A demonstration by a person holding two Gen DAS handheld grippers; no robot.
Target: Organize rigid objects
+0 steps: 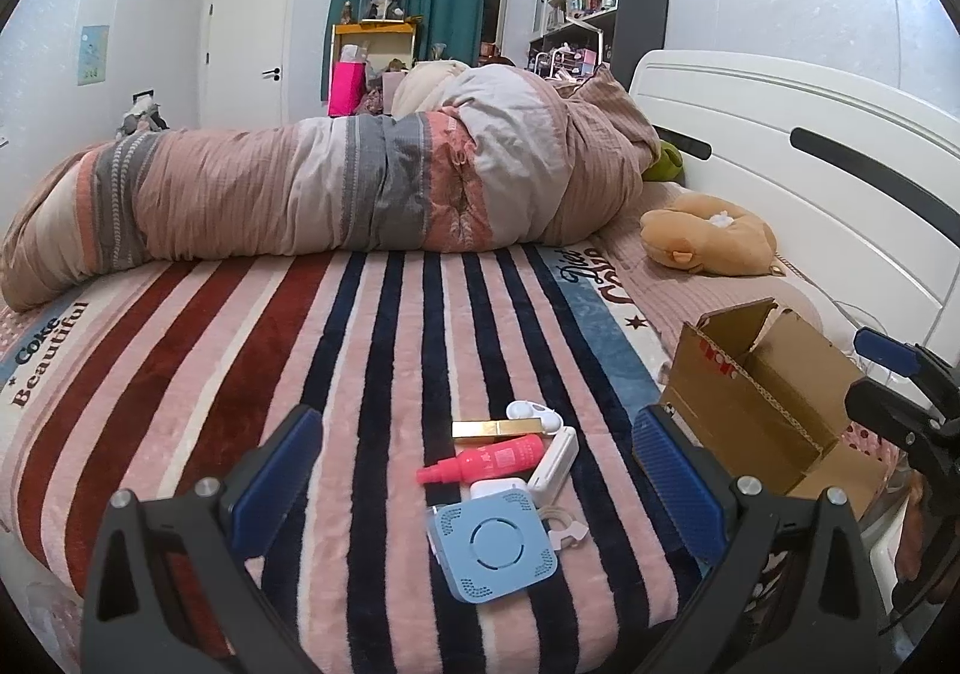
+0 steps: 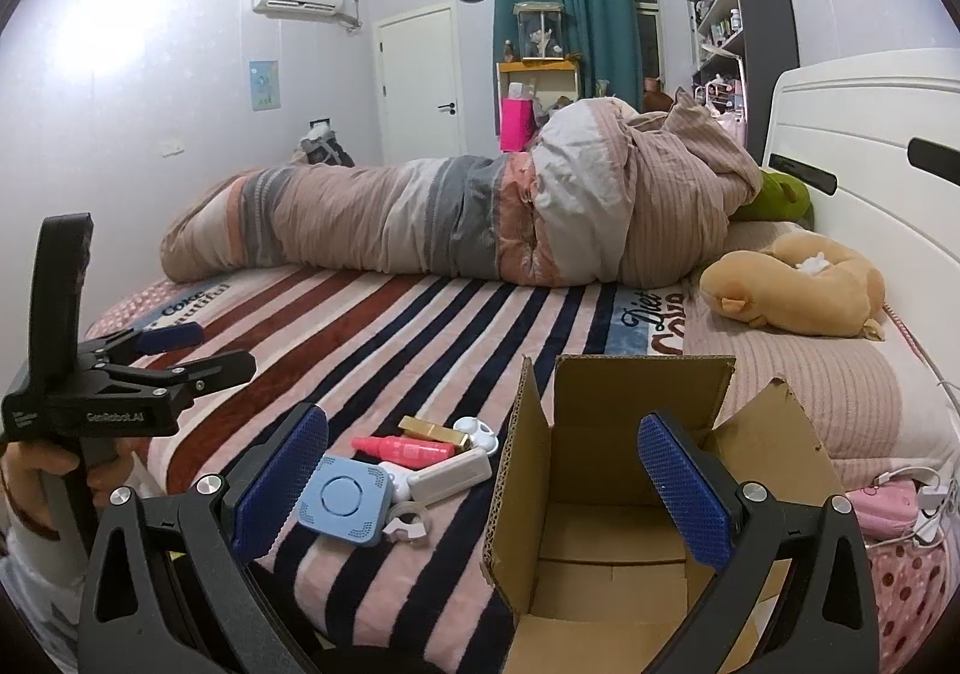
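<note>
Left hand-held gripper [image 1: 477, 485] and right hand-held gripper [image 2: 483, 485], both with jaws spread wide and holding nothing, poised over a striped blanket [image 1: 384, 350] on a bed. The task's things lie in one tight cluster: a pale blue square device [image 1: 491, 548] nearest the cameras, a pink bottle [image 1: 483, 458] and a gold bar-shaped case [image 1: 501, 428] behind it, a white oblong case [image 1: 555, 467] leaning at their right, a small white earbud-like case [image 1: 531, 413] farthest back, and a small white clip [image 1: 564, 533] touching the blue device. In the left wrist view the cluster lies straight ahead between the fingers; in the right wrist view it lies ahead and to the left, so the left hand-held gripper is judged the nearer. The pink bottle and gold case run with their long axes roughly across the left gripper's line of approach, which would probably call for a turn of the wrist; the white oblong case lies obliquely. The open cardboard box [image 2: 606, 494], flaps raised, stands just right of the cluster, directly before the right gripper, its near flap being the edge to clear. Open blanket to the left and behind gives free room; the rolled duvet [image 1: 336, 182] lies well apart
</note>
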